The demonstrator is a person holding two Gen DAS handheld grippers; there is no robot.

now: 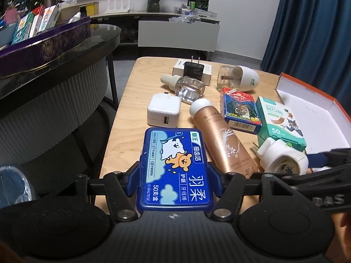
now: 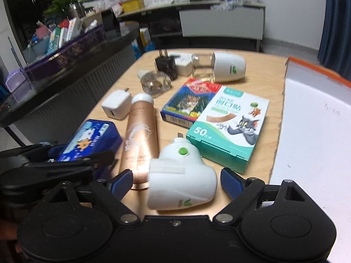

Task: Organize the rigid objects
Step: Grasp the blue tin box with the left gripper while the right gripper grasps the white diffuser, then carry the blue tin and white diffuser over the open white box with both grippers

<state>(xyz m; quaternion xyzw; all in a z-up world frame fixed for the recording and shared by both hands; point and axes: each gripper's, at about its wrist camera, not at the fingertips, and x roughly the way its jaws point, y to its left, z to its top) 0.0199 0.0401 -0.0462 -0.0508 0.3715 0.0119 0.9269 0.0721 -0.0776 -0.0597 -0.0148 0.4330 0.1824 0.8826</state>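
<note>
Blue floss box [image 1: 175,168] sits clamped between left fingers [image 1: 138,171]; right fingers [image 2: 122,184] apparently apart around white plug-in [image 2: 182,182].

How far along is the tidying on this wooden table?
Barely begun: the orange-edged box looks empty. In hand: the left claw has its pads against the blue floss-pick case; the right claw is open around the white plug-in device. Left: gold bottle, white charger, bandage box, the rest.
</note>
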